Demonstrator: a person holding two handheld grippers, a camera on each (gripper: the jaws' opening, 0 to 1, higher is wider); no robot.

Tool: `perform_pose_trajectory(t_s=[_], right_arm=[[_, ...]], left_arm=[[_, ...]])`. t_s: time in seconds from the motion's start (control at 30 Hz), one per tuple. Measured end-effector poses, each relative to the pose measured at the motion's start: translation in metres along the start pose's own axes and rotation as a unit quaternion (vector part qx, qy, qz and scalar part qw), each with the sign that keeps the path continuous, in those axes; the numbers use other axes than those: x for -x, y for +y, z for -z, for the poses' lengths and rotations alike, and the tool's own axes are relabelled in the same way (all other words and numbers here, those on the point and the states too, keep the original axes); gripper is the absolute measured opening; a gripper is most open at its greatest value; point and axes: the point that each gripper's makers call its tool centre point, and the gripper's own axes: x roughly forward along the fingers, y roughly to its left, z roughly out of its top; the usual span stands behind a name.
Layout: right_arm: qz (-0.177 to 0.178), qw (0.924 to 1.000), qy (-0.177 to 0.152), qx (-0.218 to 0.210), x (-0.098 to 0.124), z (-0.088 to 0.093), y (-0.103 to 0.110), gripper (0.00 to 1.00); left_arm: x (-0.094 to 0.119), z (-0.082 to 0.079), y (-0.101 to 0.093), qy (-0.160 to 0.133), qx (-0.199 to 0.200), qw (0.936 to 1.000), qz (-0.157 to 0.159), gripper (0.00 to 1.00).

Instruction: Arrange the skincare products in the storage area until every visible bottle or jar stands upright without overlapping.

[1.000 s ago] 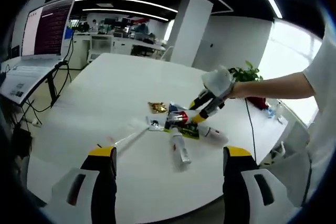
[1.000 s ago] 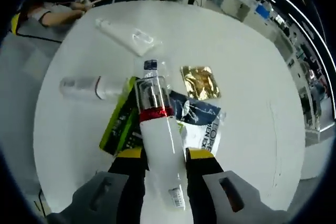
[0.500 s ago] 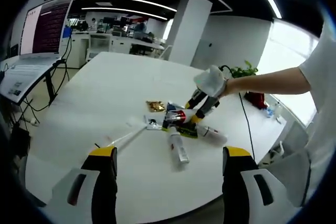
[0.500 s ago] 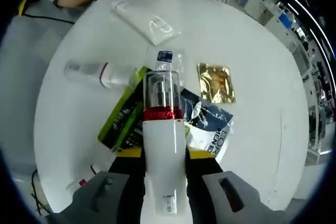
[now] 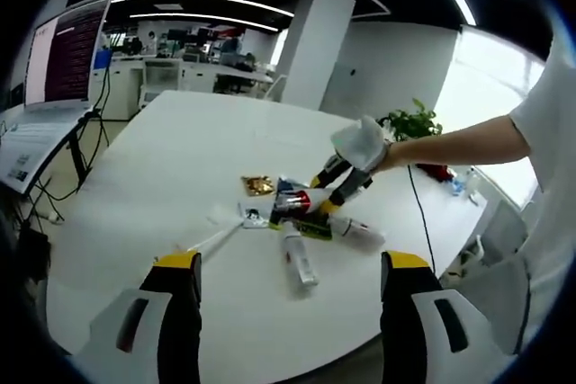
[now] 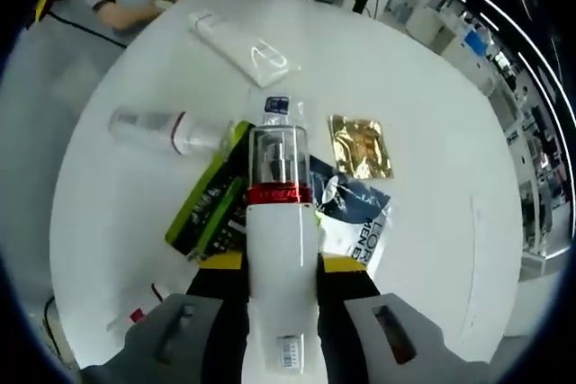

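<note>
My right gripper point(image 6: 281, 263) is shut on a white pump bottle point(image 6: 281, 222) with a red band and a clear cap, held lengthwise along the jaws above the pile. Under it lie a green box point(image 6: 209, 213), a dark blue sachet point(image 6: 353, 215) and a gold sachet point(image 6: 360, 146). Another white bottle point(image 6: 166, 128) lies on its side to the left. In the left gripper view the right gripper point(image 5: 326, 193) holds the red-banded bottle point(image 5: 292, 202) over the pile, with two bottles lying flat point(image 5: 297, 263) point(image 5: 357, 233). My left gripper point(image 5: 290, 263) is open and holds nothing, well short of the pile.
The round white table point(image 5: 180, 150) carries a flat white tube point(image 6: 243, 42) beyond the pile and a small clear sachet point(image 6: 274, 107). A laptop point(image 5: 54, 69) on a stand is at the far left, a potted plant point(image 5: 409, 123) behind the table.
The bottle in my right gripper has swung from tilted to straight along the jaws and sits a little higher over the pile. My left gripper stays open and back.
</note>
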Motion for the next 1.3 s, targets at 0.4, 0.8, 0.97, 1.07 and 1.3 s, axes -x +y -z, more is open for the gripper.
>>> perform_pose_trajectory(t_s=[0.4,0.8,0.97,1.07,1.3], right_arm=[[0.081,0.993,-0.073,-0.044,0.05,-0.015,-0.012,0.27],[0.157,0.9711,-0.156,-0.09,0.115,-0.043,0.015,0.27],[0.19,0.959,-0.181,-0.106,0.138,-0.053,0.027,0.27],[0.208,0.9483,-0.203,-0.127,0.151,-0.059,0.033,0.27],[0.218,0.9378,-0.228,-0.145,0.167,-0.067,0.052,0.27]], left_arm=[[-0.003,-0.012,-0.019,0.006,-0.029,0.9993,0.023,0.74],[-0.004,-0.034,-0.049,-0.012,-0.03,0.998,0.055,0.74],[-0.002,-0.042,-0.058,-0.019,-0.028,0.9974,0.064,0.73],[-0.001,-0.045,-0.064,-0.023,-0.025,0.9969,0.071,0.73],[-0.002,-0.047,-0.074,-0.022,-0.028,0.9962,0.08,0.71]])
